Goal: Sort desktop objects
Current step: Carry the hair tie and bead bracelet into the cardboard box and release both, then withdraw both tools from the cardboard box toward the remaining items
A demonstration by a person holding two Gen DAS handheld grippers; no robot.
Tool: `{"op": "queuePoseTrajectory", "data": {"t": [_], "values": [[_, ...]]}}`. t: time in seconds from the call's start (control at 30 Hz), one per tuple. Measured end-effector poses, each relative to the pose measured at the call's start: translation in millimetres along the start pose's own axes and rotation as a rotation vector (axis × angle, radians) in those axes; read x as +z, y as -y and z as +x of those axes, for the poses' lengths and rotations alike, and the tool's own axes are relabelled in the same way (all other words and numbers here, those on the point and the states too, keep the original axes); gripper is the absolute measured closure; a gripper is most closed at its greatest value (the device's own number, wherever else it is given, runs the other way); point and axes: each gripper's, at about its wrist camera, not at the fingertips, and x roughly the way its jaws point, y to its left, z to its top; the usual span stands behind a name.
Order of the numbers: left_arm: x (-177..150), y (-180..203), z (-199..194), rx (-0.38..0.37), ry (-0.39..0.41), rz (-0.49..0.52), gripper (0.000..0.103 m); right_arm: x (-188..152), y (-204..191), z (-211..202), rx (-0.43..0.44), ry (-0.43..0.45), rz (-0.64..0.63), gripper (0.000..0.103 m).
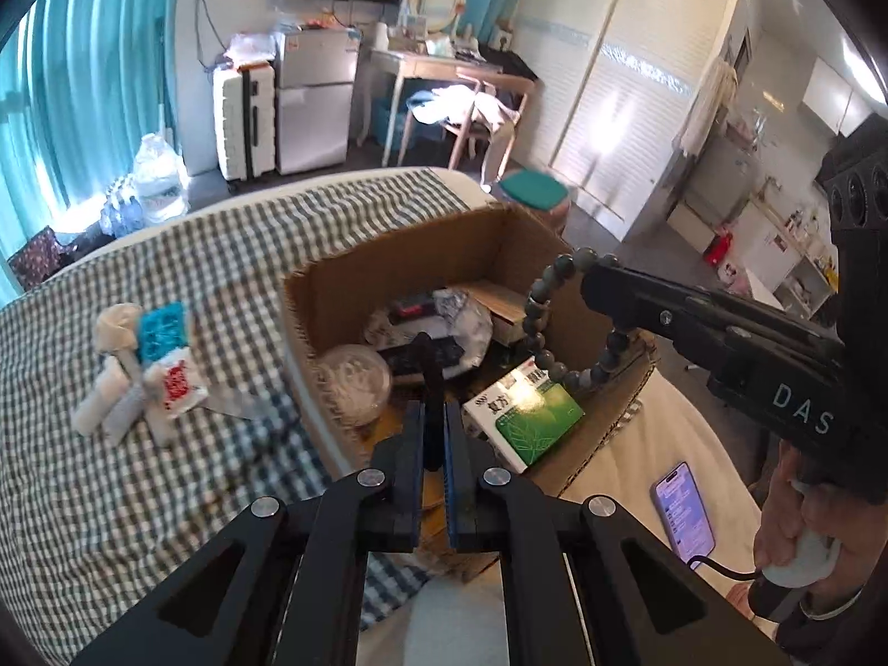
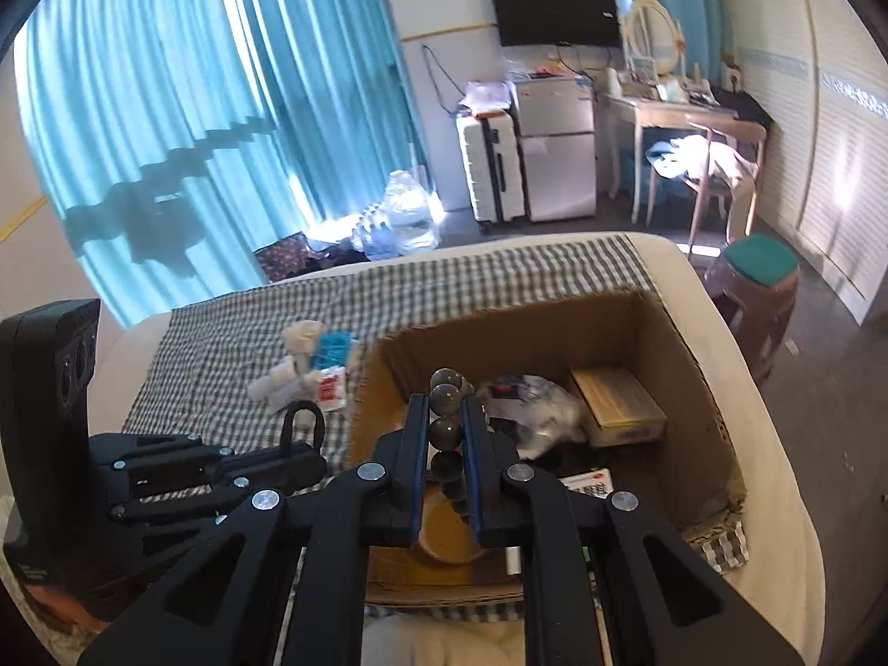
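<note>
Left wrist view: left gripper (image 1: pixel 434 433) pinching a black loop (image 1: pixel 430 383) over the cardboard box (image 1: pixel 399 272) on the bed, right wrist view: right gripper (image 2: pixel 447 438) clamped on a bead bracelet (image 2: pixel 445 400) above the box.

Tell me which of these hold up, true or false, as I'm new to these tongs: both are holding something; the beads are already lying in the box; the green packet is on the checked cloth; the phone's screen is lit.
1. Both tongs grip something. True: the left tongs pinch a thin black loop, and the right tongs clamp the grey-green bead bracelet.
2. The bracelet lies in the brown cardboard box. False: it hangs from the right tongs above the box.
3. The green-and-white packet lies on the checked cloth. False: it sits inside the box.
4. The smartphone screen is lit. True.
</note>
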Motion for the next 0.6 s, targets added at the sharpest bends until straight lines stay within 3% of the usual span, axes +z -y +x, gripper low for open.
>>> {"op": "queuePoseTrajectory", "data": {"t": [0.03,0.07,0.1,0.13,0.17,0.3,0.5,0.6], "values": [[0.3,3.8,7.0,0.002,-0.008,0.01,0.092,-0.1,7.6,1.0,0.005,0.002,0.015,0.086],[0.1,6.5,11.4,0.008,-0.013,0.019,0.083,0.6,14.5,2.1,0.017,0.006,0.033,0.08],[-0.2,9.5,16.2,0.017,-0.019,0.026,0.059,2.5,20.5,2.8,0.031,0.012,0.051,0.06],[-0.7,11.6,20.2,0.031,-0.028,0.027,0.041,3.9,24.5,2.9,0.028,0.024,0.064,0.044],[-1.2,11.5,22.5,0.04,-0.038,0.015,0.02,5.1,28.0,1.6,0.018,0.041,0.072,0.042],[-3.2,-1.0,19.3,0.036,-0.036,-0.035,0.017,6.7,35.8,-5.3,0.013,0.09,0.099,0.042],[-14.4,-31.0,-7.1,0.133,-0.011,-0.098,0.009,-3.4,31.3,-14.8,-0.001,0.1,0.132,0.042],[-26.7,-50.5,-27.7,0.227,0.033,-0.116,0.006,-14.9,17.4,-17.7,-0.027,0.109,0.112,0.042]]}}
